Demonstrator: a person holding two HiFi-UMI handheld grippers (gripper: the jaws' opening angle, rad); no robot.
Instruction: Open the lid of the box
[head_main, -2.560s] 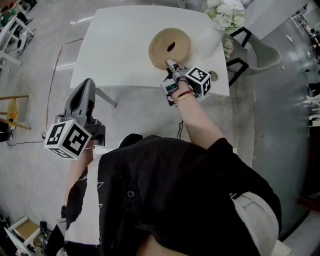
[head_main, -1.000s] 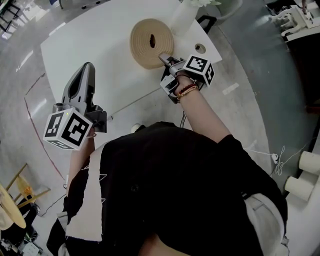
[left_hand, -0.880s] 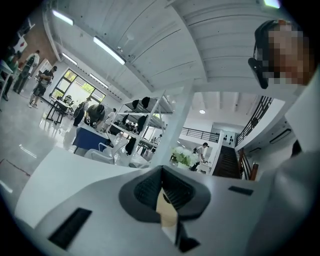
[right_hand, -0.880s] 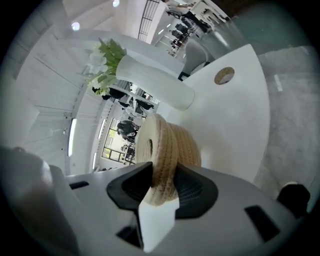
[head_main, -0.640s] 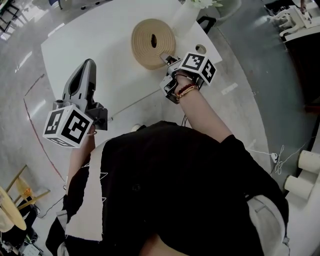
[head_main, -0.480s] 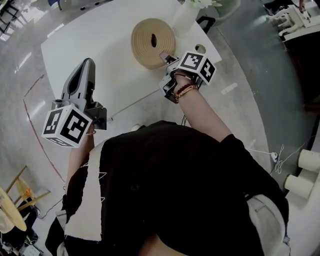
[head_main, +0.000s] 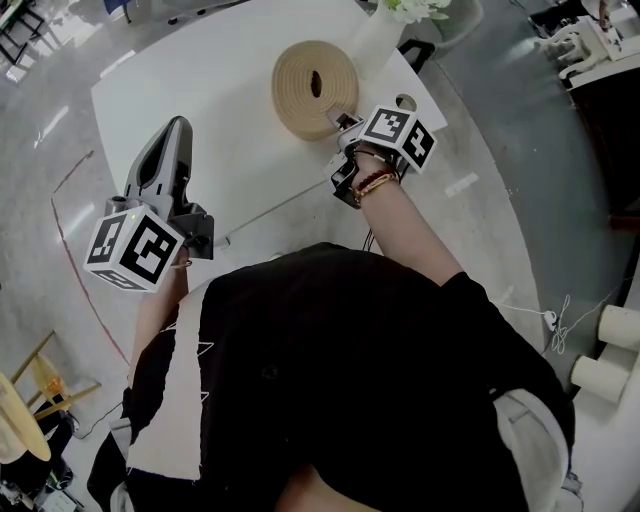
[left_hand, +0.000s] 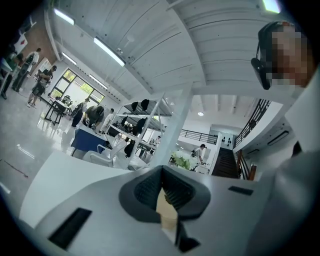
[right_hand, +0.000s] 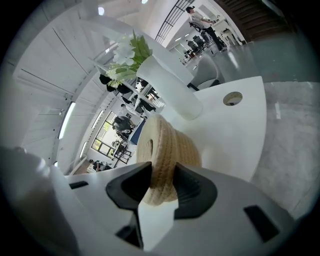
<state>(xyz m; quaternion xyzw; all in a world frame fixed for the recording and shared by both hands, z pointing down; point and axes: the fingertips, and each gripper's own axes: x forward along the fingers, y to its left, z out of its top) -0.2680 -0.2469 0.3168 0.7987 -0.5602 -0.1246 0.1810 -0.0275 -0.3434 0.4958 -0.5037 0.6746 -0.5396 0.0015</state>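
A round woven beige box (head_main: 315, 85) with a dark slot in its lid stands on the white table (head_main: 230, 110). My right gripper (head_main: 337, 120) reaches down to the box's near edge. In the right gripper view the woven rim (right_hand: 165, 150) fills the gap between the two pads of that gripper (right_hand: 161, 187), which is shut on it. The jaws have just opened a little further, with the rim still between them. My left gripper (head_main: 177, 128) hovers level over the table's left part, well away from the box. Its jaws (left_hand: 162, 187) are shut on nothing.
A white vase (right_hand: 170, 87) with white flowers stands just beyond the box. A round cable hole (head_main: 405, 102) sits in the table's right corner. Grey floor lies all round the table, with desks, chairs and people far off.
My right gripper has rolled at the wrist while staying on the box's near rim. The left gripper has hardly moved.
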